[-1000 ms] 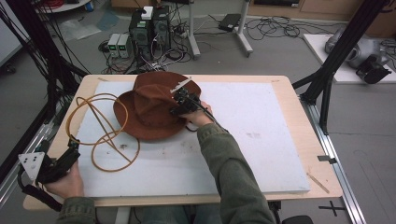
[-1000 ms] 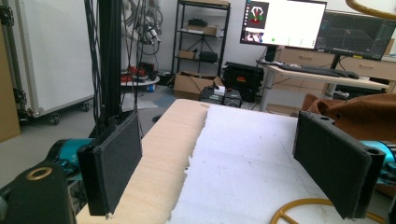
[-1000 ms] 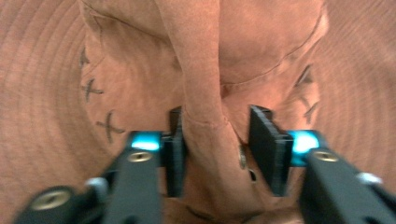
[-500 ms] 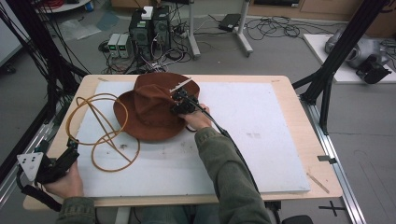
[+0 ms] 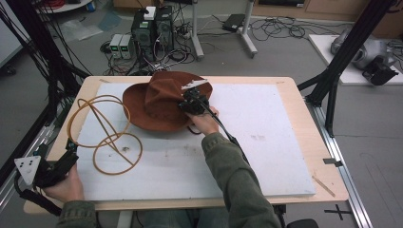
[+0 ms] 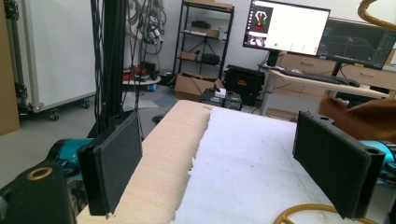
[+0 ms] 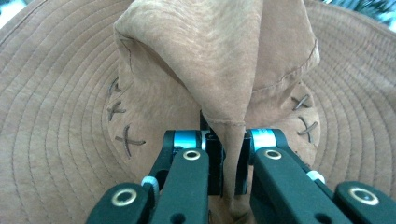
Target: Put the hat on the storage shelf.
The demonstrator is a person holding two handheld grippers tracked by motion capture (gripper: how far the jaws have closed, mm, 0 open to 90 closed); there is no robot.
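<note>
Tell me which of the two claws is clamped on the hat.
The right claw: it pinches a fold of the brown hat. The left claw stands wide open at the table's near left corner.

Table (image 5: 304, 118) with white mat (image 5: 266, 142), hat (image 5: 157, 102) and hoops (image 5: 102, 130)

A pale wooden table carries a white mat that covers most of its top, with bare wood left along the edges. The brown hat sits on the mat's far left part. The tan wire hoops lie just left of the hat, also on the mat, reaching toward its near left corner.
</note>
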